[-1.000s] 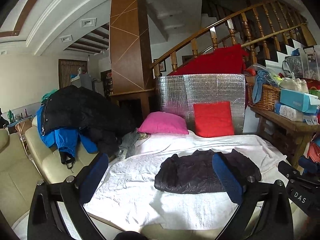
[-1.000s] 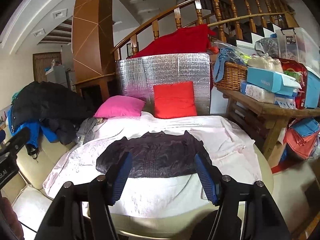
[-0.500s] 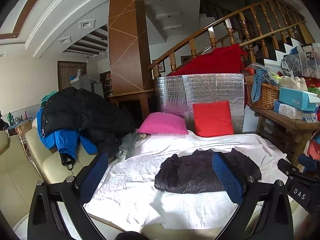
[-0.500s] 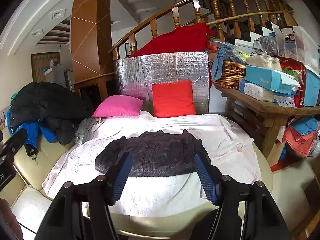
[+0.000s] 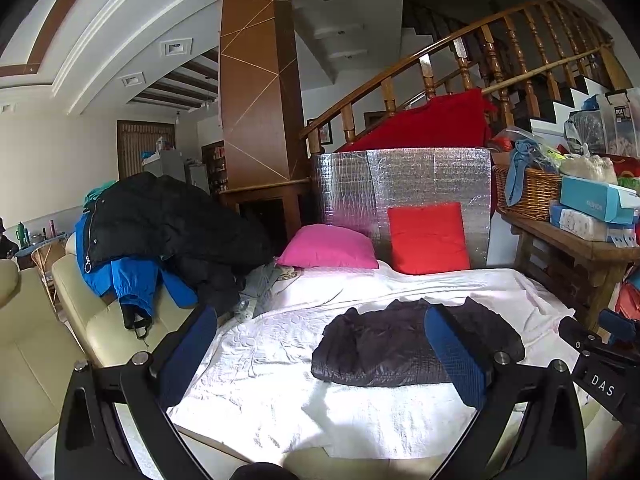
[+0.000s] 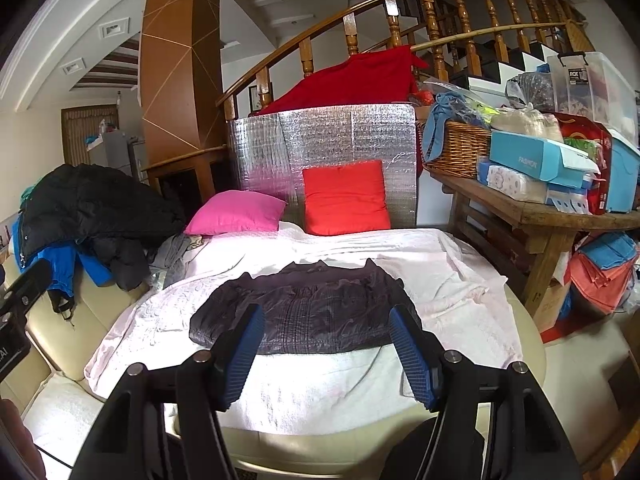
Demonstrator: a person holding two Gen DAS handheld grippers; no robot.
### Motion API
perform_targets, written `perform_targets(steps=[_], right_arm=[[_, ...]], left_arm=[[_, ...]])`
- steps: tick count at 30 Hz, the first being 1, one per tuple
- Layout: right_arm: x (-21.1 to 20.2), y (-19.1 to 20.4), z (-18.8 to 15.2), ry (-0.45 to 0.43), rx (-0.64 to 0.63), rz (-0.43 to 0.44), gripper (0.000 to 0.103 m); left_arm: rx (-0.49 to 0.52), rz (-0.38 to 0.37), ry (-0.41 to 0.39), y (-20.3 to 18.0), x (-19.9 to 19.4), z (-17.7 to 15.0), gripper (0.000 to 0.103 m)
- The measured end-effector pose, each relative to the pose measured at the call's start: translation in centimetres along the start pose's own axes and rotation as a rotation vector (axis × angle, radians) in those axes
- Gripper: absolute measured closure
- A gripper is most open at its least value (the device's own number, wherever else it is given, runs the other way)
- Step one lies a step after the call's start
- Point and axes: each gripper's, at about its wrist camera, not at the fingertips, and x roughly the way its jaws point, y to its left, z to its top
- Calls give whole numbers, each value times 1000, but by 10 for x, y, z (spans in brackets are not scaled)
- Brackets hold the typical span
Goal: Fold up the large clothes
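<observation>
A dark quilted jacket (image 5: 384, 348) lies folded flat on the white cloth (image 5: 280, 360) that covers the sofa; it also shows in the right wrist view (image 6: 316, 316). My left gripper (image 5: 320, 356) is open and empty, held back from the jacket near the front edge. My right gripper (image 6: 326, 354) is open and empty, also short of the jacket, with its blue pads framing the jacket's near edge. Part of the right tool (image 5: 600, 364) shows at the right edge of the left wrist view.
A pile of black and blue coats (image 5: 160, 236) sits on the left armrest. A pink cushion (image 5: 328, 246) and a red cushion (image 5: 428, 238) lean against a silver foil panel (image 6: 320, 140). A wooden table (image 6: 532, 216) with a basket and boxes stands right.
Both views have shifted only slightly; the grippers stay open and the jacket has not moved.
</observation>
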Motion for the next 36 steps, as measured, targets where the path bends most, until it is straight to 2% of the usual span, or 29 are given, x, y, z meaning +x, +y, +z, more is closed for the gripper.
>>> perform_targets(steps=[36], right_arm=[[10,-4,2,12,-22,9,34]], left_arm=[[-1,-7,27,4,10,-5,0]])
